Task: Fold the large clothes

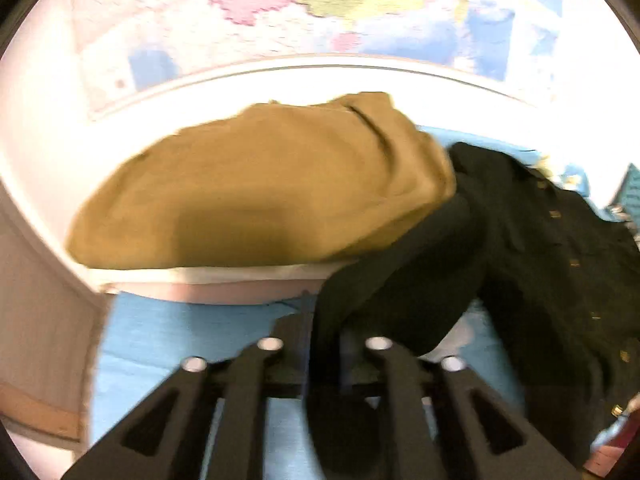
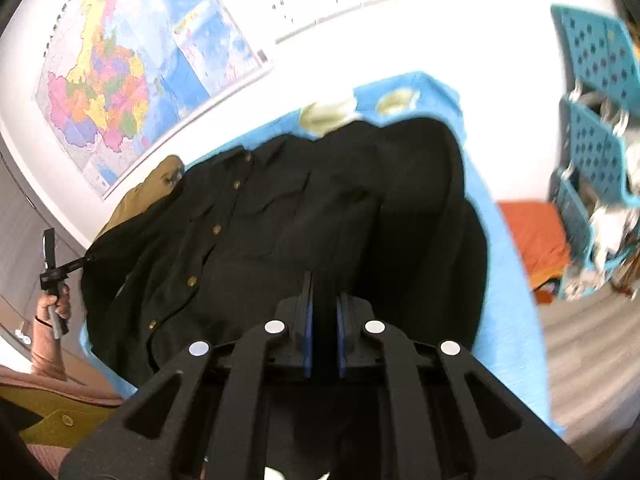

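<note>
The black button-front garment of soft woven cloth (image 2: 320,200) lies spread and rumpled over the light-blue sheet (image 2: 504,280); it looks unfolded, so I'd judge the folding barely begun. Beside it and touching its edge, the tan cloth garment (image 1: 256,184) sits in a neat flat bundle, seemingly finished. The left hand-held gripper (image 1: 326,344) pinches a sleeve-like fold of the black cloth. The right hand-held gripper (image 2: 323,312) has its jaws drawn close, dark fabric filling the narrow gap, apparently nipping the near hem. Motion blur smears the left view, the near hem runs out of sight beneath the gripper bodies, and I cannot tell what carries the sheet.
</note>
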